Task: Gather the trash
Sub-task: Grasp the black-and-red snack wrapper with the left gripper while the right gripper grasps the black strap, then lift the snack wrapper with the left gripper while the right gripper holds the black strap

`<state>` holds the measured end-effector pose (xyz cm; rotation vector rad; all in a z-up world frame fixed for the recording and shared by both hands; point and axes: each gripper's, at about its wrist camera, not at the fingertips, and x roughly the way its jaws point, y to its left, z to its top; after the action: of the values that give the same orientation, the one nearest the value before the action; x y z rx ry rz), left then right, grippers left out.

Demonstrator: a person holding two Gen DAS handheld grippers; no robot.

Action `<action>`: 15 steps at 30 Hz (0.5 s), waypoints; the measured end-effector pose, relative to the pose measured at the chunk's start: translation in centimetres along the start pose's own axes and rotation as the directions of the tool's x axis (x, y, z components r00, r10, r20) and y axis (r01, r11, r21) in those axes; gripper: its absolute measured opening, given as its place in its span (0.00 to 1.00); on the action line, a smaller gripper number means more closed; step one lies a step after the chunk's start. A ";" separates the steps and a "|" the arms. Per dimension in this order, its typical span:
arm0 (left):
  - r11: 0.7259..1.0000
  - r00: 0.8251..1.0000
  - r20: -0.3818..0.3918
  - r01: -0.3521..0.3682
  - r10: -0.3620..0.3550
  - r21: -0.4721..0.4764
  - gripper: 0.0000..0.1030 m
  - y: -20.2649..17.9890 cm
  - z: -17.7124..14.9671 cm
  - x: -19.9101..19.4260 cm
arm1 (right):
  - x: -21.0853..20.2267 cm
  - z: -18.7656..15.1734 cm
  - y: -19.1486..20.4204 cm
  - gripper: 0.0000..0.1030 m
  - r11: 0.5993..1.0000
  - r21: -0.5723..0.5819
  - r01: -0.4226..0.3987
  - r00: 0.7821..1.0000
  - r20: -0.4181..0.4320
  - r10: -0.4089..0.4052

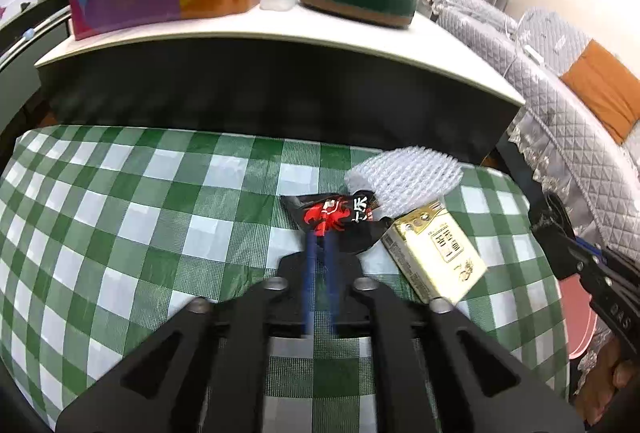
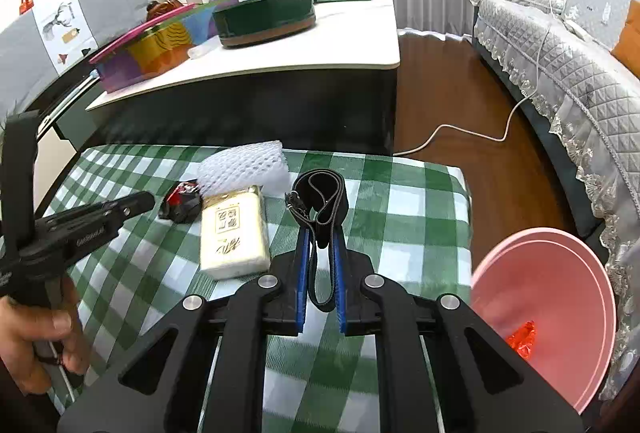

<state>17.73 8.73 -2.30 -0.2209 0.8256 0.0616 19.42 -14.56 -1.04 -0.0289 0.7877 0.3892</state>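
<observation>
My left gripper [image 1: 320, 245] is shut on a black and red snack wrapper [image 1: 336, 217], at the green checked cloth [image 1: 140, 213]. Next to it lie a cream yellow carton [image 1: 436, 257] and a white foam net [image 1: 404, 177]. In the right wrist view my right gripper [image 2: 320, 233] is shut on a black strap loop [image 2: 320, 193] just above the cloth [image 2: 408, 217]. The wrapper [image 2: 180, 203], carton [image 2: 234, 233] and foam net [image 2: 244, 169] lie to its left, with the left gripper [image 2: 148, 199] beside the wrapper. A pink bin [image 2: 552, 313] with a red scrap [image 2: 522, 341] inside stands at the right.
A white-topped dark table [image 2: 320, 53] stands behind the cloth with a colourful box [image 2: 152, 49] and a green round tin [image 2: 264, 17]. A grey quilted sofa [image 2: 560, 73] lies right. A white cable [image 2: 460, 133] runs on the wooden floor.
</observation>
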 end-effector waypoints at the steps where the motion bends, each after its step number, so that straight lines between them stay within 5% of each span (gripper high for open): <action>1: 1.000 1.000 0.017 -0.005 0.005 -0.009 0.42 0.1 0.0 -0.2 | -0.5 -0.2 -0.1 0.11 1.000 0.000 0.000 1.000 0.004 0.000; 9: 1.000 1.000 -0.010 -0.024 0.024 -0.020 0.47 -0.9 -0.1 2.4 | -1.9 -0.6 -0.5 0.11 1.000 -0.008 -0.005 1.000 0.016 0.005; 15: 0.999 0.998 -0.056 -0.043 0.041 -0.032 0.11 -0.7 0.1 4.0 | -1.4 -0.4 -1.2 0.11 1.000 -0.018 -0.001 1.000 0.007 0.002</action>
<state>20.60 7.95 -5.08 -0.2372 0.8849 0.1087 18.65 -16.18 -0.45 -0.0436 0.7773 0.3976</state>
